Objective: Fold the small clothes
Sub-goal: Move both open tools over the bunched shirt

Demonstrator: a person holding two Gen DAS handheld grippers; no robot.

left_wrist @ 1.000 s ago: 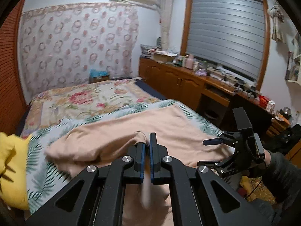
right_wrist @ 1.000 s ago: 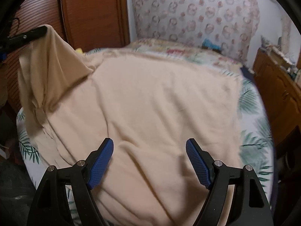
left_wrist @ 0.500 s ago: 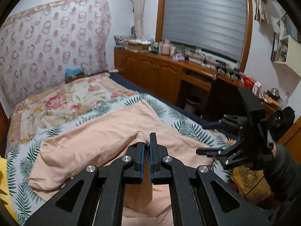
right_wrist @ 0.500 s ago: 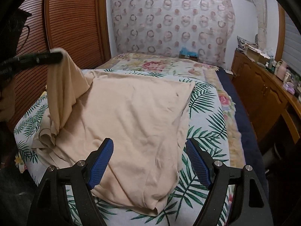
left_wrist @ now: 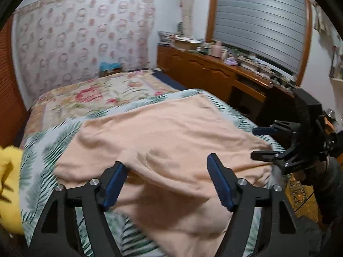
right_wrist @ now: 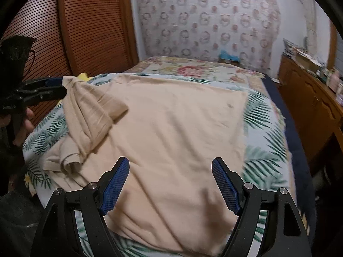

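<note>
A peach garment (left_wrist: 171, 141) lies spread on the leaf-print bed cover (left_wrist: 53, 150). It also shows in the right wrist view (right_wrist: 175, 132), with one side bunched and folded over at the left (right_wrist: 90, 115). My left gripper (left_wrist: 167, 184) is open just above the garment's near edge, with cloth lying between its blue pads. In the right wrist view its tips (right_wrist: 57, 90) still touch the raised bunch of cloth. My right gripper (right_wrist: 170, 184) is open and empty above the garment's near right part; it also shows in the left wrist view (left_wrist: 263, 143).
A yellow cloth (left_wrist: 8, 184) lies at the bed's left edge. A floral quilt (left_wrist: 92, 94) covers the far half of the bed. A wooden cabinet run with clutter (left_wrist: 214, 64) stands on the right. A wooden slatted door (right_wrist: 81, 27) is on the left.
My left gripper has opened and let go of the garment's edge, which has dropped towards the bed. The right gripper stays open and has moved little.
</note>
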